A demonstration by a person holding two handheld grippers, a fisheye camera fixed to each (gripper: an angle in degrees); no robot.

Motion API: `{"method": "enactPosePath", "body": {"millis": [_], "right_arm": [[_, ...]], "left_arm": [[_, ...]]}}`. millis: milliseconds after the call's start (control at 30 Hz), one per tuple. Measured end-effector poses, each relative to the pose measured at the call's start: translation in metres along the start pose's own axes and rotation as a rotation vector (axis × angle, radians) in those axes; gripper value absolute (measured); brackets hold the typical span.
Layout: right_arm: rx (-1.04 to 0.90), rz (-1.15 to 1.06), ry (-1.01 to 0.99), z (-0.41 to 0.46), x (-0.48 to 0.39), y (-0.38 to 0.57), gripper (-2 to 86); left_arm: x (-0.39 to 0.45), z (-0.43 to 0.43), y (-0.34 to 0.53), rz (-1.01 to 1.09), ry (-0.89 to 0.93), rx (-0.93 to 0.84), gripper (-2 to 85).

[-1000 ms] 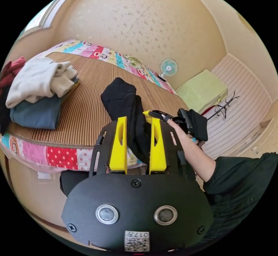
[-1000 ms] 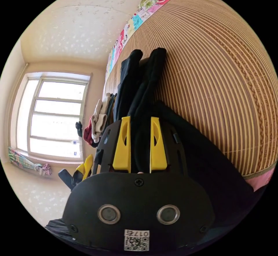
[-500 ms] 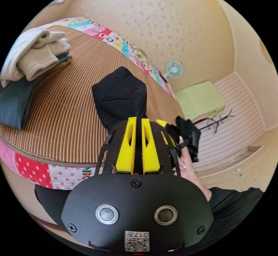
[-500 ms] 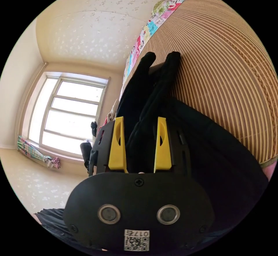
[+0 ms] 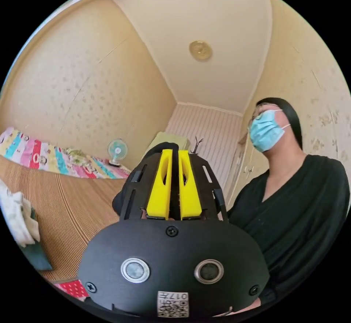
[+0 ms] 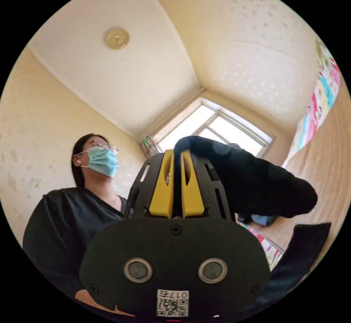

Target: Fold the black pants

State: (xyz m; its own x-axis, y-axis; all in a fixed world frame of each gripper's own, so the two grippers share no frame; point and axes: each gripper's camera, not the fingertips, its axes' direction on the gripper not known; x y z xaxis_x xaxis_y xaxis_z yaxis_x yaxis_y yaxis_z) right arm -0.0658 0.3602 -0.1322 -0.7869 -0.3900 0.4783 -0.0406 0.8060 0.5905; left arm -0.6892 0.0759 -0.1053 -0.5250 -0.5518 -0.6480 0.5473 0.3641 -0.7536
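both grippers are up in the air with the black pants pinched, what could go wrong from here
1. In the right gripper view the right gripper pinches a narrow edge of the black fabric pants, whose bulk hangs off to one side. That weight might pull the cloth out of the jaws.
2. The left gripper shows little cloth past its yellow jaws, so its hold may be shallow.
3. Lowered carelessly onto the striped woven mat, the pants could brush the folded clothes pile.

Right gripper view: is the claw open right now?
No. The right claw has its yellow jaws drawn close together, pinching a fold of the black pants that bulges out past their tips.
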Motion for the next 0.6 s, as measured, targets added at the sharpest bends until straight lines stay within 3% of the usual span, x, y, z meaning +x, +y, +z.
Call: {"method": "enactPosePath", "body": {"millis": [67,133,200,233,333,467,533,600], "right_arm": [[-0.018,-0.193,0.035,0.000,-0.064,-0.024,2.4],[-0.031,-0.317,0.360,-0.002,-0.127,-0.050,2.2],[-0.161,-0.400,0.598,0.015,-0.141,-0.072,2.2],[-0.216,-0.417,0.724,0.029,-0.134,-0.089,2.2],[-0.231,-0.343,0.845,0.048,-0.077,-0.158,2.4],[-0.271,-0.384,1.144,0.075,0.011,-0.265,3.3],[-0.202,-0.235,1.200,0.067,0.066,-0.321,5.4],[-0.173,-0.101,1.248,0.055,0.094,-0.330,12.3]], "left_arm": [[0.024,-0.021,-0.014,0.045,-0.009,0.085,2.6],[0.026,-0.031,-0.021,0.025,-0.049,0.149,2.6],[0.024,-0.021,-0.034,0.086,-0.116,0.126,2.3],[0.014,-0.004,-0.047,0.075,-0.198,0.066,2.3],[-0.047,0.062,-0.088,-0.043,-0.354,-0.074,2.5],[-0.161,0.158,-0.168,0.000,-0.409,-0.161,4.1],[-0.218,0.194,-0.193,-0.041,-0.423,-0.228,7.1],[-0.275,0.212,-0.191,-0.236,-0.509,-0.294,12.8]]}}
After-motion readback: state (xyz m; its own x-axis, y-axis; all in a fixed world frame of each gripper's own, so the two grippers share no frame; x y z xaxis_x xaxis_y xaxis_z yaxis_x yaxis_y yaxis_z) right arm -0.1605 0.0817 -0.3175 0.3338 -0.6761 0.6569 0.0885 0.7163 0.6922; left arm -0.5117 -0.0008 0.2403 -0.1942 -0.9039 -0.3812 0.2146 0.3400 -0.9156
